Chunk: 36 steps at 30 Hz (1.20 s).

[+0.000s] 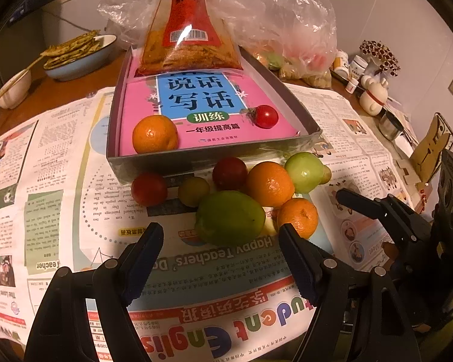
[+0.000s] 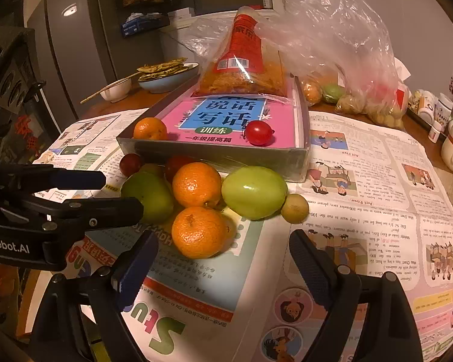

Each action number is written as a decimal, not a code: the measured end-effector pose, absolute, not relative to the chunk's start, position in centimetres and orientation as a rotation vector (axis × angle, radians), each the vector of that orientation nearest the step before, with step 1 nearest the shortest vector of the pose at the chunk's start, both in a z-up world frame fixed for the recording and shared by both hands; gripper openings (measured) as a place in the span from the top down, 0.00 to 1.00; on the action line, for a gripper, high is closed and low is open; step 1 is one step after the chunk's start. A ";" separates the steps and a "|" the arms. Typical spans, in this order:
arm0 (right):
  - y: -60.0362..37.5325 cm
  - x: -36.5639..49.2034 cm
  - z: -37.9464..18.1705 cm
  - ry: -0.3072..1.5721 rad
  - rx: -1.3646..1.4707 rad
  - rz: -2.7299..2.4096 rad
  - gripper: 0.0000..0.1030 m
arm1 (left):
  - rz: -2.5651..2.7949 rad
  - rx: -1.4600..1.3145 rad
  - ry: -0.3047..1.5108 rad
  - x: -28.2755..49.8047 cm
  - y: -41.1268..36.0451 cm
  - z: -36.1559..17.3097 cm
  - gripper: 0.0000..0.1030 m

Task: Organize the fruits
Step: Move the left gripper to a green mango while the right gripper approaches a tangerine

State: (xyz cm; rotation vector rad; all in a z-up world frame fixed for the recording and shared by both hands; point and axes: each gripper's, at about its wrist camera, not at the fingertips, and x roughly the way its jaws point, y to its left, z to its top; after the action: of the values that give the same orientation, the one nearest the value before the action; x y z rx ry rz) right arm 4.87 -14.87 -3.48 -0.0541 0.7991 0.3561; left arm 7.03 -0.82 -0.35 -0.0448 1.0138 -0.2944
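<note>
A pile of fruit lies on the newspaper (image 1: 60, 196) in front of a grey box (image 1: 214, 154): a large green fruit (image 1: 229, 217), two oranges (image 1: 270, 184) (image 2: 199, 232), another green fruit (image 2: 253, 191) and small red ones (image 1: 149, 188). Inside the box, on a pink book (image 1: 226, 126), sit an orange (image 1: 155, 134) and a red cherry tomato (image 1: 265, 116). My left gripper (image 1: 220, 227) is open, its tips flanking the large green fruit without pressing on it. My right gripper (image 2: 223, 236) is open just before the nearest orange.
A snack bag (image 1: 187, 39) leans on the book's far end. A clear plastic bag (image 1: 287, 24) with more fruit lies behind the box. A blue bowl of flatbreads (image 1: 78, 57) and a small white bowl (image 1: 13, 89) stand back left. Jars and a figurine (image 1: 374, 96) stand on the right.
</note>
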 end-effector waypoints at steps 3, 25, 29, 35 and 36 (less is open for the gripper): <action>-14.6 5.0 -3.5 0.796 -0.061 0.361 0.21 | -0.297 -0.053 1.015 7.1 -0.7 -0.4 0.23; -13.5 4.9 -4.1 0.796 -0.077 0.440 0.61 | -0.327 -0.094 1.060 8.5 -1.3 -1.9 0.23; -13.7 4.8 -4.1 0.798 -0.085 0.448 0.61 | -0.331 -0.082 1.063 8.6 -1.8 -1.8 0.30; -14.7 4.7 -3.9 0.798 -0.085 0.435 0.61 | -0.320 -0.048 1.076 8.7 -2.7 -2.1 0.36; -15.0 4.7 -3.8 0.797 -0.082 0.430 0.61 | -0.316 -0.044 1.078 8.8 -2.8 -2.2 0.36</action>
State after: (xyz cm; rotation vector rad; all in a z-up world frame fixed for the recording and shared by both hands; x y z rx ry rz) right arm 4.67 -14.97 -3.77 -0.0817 0.7970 0.4299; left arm 8.82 -2.83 -2.20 -0.0440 1.0778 -0.3163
